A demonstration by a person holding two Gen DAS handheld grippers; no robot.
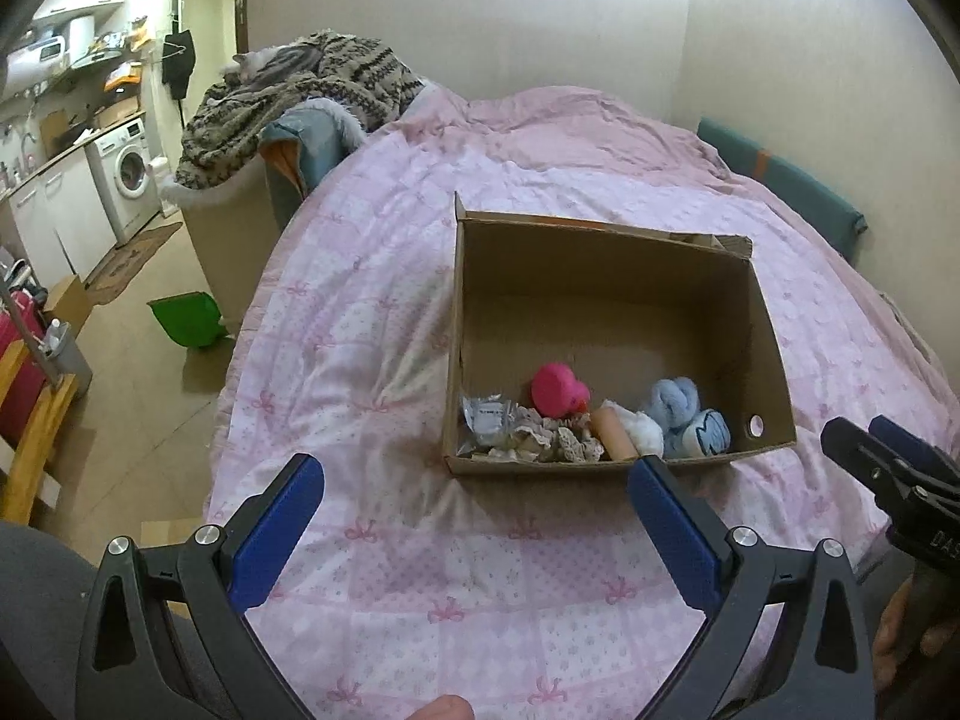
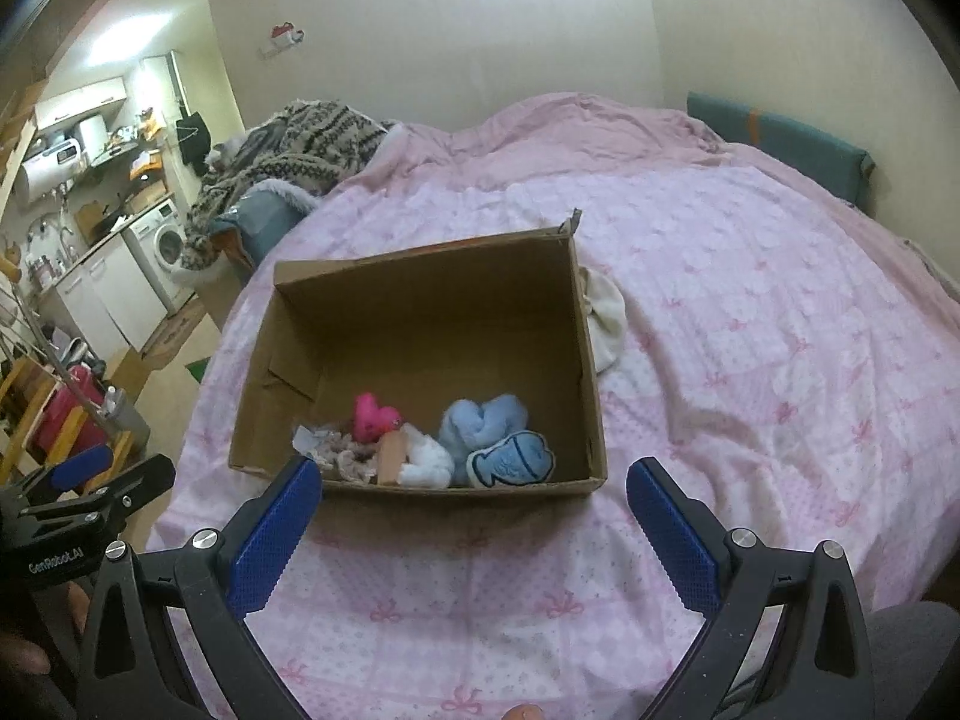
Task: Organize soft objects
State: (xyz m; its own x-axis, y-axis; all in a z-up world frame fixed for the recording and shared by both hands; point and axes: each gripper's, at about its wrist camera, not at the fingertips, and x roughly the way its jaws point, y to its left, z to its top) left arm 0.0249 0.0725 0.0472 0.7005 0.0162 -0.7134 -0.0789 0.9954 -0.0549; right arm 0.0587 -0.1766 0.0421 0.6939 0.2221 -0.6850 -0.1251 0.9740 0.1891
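Your left wrist camera looks forward and downward across the bed (image 1: pixel 372 312) from its near edge, angled slightly rightward, with the cardboard box (image 1: pixel 606 276) near and centred. Your right wrist camera sits to the right of it, at a similar height, and faces slightly leftward toward the same box (image 2: pixel 432 312). Both views share the box, the pink bedspread, the far wall and the kitchen at left. Each view catches the other gripper at its outer edge.

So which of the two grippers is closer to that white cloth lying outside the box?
Right. The white cloth lies against the cardboard box on its right side. The right gripper hovers near that side; the left gripper is beyond it, toward the box's other end.
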